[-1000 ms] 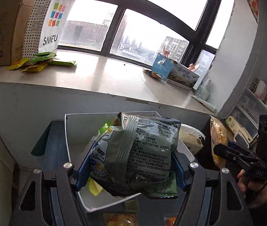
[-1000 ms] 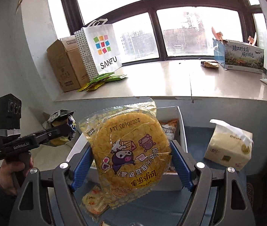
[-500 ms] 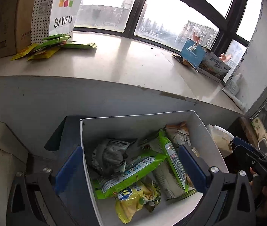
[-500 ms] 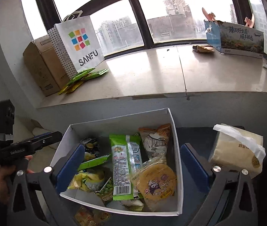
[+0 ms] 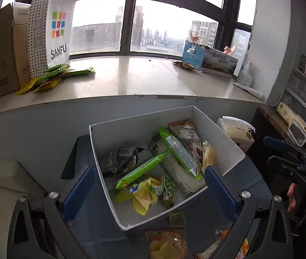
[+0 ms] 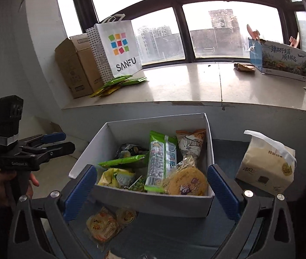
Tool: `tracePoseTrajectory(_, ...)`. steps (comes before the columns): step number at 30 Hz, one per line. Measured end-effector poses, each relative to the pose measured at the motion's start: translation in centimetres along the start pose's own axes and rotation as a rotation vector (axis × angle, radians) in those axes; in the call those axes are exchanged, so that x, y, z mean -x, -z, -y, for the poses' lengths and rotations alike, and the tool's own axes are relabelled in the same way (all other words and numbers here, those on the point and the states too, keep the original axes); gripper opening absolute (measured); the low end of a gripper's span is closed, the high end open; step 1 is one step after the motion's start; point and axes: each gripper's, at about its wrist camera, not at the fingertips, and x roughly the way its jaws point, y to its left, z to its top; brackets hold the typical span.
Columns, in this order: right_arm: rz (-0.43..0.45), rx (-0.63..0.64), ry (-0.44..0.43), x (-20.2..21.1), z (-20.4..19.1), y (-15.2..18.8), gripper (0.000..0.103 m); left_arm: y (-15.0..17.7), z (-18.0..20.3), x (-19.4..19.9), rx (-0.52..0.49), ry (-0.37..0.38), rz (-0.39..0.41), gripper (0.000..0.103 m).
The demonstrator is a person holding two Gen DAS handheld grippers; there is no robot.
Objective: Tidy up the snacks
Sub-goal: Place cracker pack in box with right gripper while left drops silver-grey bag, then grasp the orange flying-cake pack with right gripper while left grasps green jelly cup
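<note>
Snacks are seen piled inside the white box (image 5: 224, 142), which sits on the blue table (image 5: 92, 222) below the window ledge (image 5: 144, 79). Both grippers are held spread wide and empty: the left gripper (image 5: 148, 192) frames the box's near corner, the right gripper (image 6: 150, 192) frames its near wall, and neither set of fingers (image 5: 78, 191) is touching cardboard. Open room is found above the box rim on every side; the far wall is close under the ledge's edge. A green packet (image 5: 141, 170) is laid diagonally across a yellow bag (image 5: 146, 191), with a long green-edged pack (image 6: 160, 157) beside a round yellow cracker pack (image 6: 185, 182) pressed into the box's right near corner.

From the right wrist view, loose round snack packs (image 6: 107, 220) are shown on the table outside the near wall, and a tissue pack (image 6: 265, 166) is seen well clear on the right. From the left wrist view, an orange-yellow pack (image 5: 165, 243) is caught below the box corner, plus shelving (image 5: 304, 90) at far right. A paper bag (image 6: 118, 49), a cardboard carton (image 6: 75, 69) and a printed box (image 6: 282, 60) are lined along the ledge.
</note>
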Motion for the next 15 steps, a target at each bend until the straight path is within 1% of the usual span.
tracePoseTrajectory(2,0.002,0.027,-0.003,1.7,-0.7,1.7,0.103,1.9,0.8,1.2,-0.008,0.005,0.003,0.103)
tracePoseTrajectory(4,-0.004,0.041,-0.001,3.2,-1.3,3.4,0.103,3.9,1.5,2.2,-0.013,0.039,-0.005,0.103)
tracePoseTrajectory(6,-0.007,0.05,-0.018,4.6,-2.0,5.2,0.103,6.0,2.0,3.0,-0.006,0.052,-0.007,0.103)
tracePoseTrajectory(8,-0.015,0.072,-0.021,6.1,-2.7,6.9,0.103,7.9,2.6,3.9,0.014,0.045,-0.005,0.103)
tracePoseTrajectory(10,0.0,0.091,-0.004,7.7,-3.2,8.7,0.103,9.6,3.0,4.5,0.042,0.063,-0.005,0.103)
tracePoseTrajectory(12,-0.001,0.08,0.007,8.9,-3.3,10.4,0.103,10.9,3.3,4.7,0.048,0.057,-0.016,0.103)
tracePoseTrajectory(15,-0.024,0.048,0.016,9.8,-3.2,12.5,0.103,12.2,4.0,4.3,0.013,0.052,-0.033,0.103)
